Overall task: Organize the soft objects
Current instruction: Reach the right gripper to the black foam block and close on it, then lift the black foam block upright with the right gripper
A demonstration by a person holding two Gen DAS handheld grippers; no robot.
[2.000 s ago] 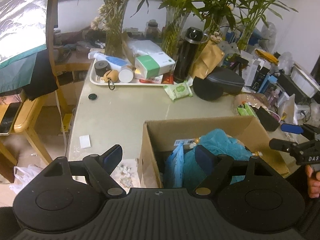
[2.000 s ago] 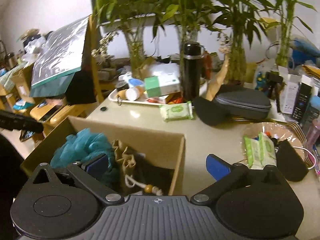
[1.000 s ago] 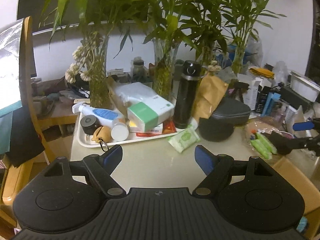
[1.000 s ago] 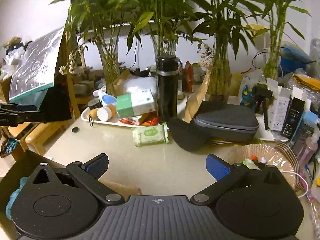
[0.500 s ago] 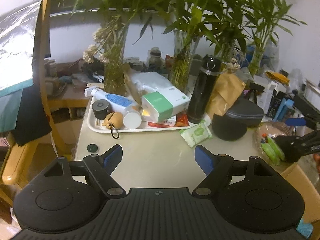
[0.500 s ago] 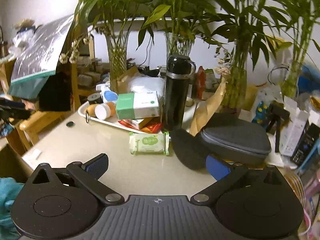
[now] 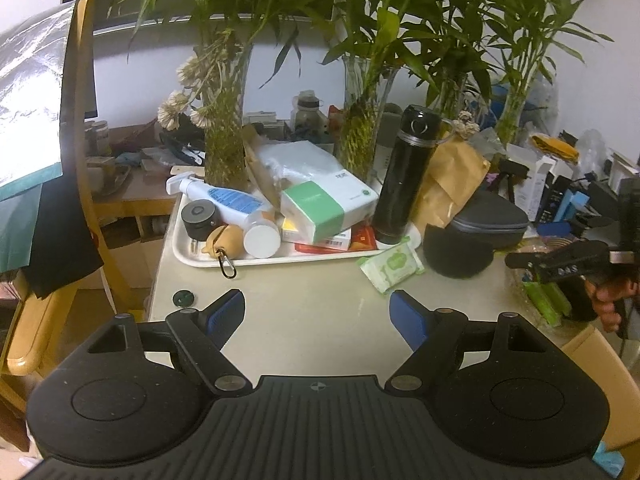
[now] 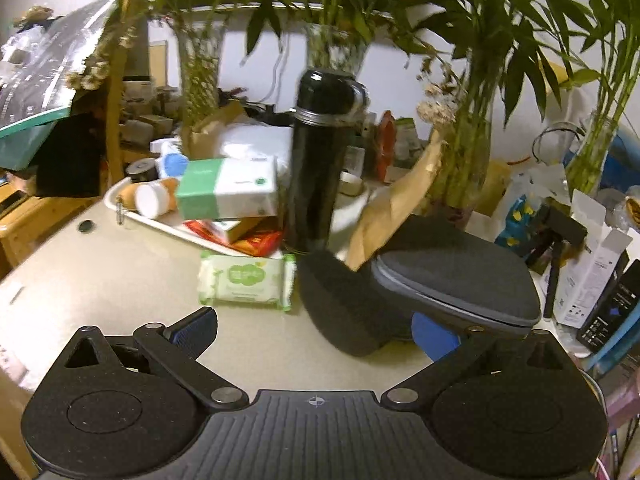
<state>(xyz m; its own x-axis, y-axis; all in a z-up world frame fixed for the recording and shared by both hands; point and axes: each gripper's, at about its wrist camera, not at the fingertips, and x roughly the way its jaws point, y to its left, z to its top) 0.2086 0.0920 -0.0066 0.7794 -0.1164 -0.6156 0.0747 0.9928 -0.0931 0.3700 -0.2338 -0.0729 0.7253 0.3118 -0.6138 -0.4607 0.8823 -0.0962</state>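
A green-and-white pack of wet wipes [image 8: 244, 280] lies on the pale table just in front of the white tray [image 8: 132, 212]. Right of it a dark round soft pad [image 8: 344, 304] leans under a grey zip case [image 8: 456, 280]. My right gripper [image 8: 316, 332] is open and empty, low over the table, with the wipes and the pad just ahead of its fingers. My left gripper [image 7: 318, 312] is also open and empty above bare table, the wipes [image 7: 392, 266] ahead to its right. In the left wrist view the right gripper [image 7: 532, 244] shows at the right edge, held by a hand [image 7: 608, 300].
The tray holds a green tissue box [image 7: 320, 212], bottles and a tall black flask [image 7: 404, 176]. Glass vases of bamboo stand behind. A cardboard box corner [image 7: 596, 364] is at the lower right, a wooden chair [image 7: 36, 320] on the left, and boxes and clutter [image 8: 592, 256] at the far right.
Both grippers have left the cardboard box and now look over the table. The right gripper has moved forward and down toward the wipes and dark pad. The left has barely shifted lately.
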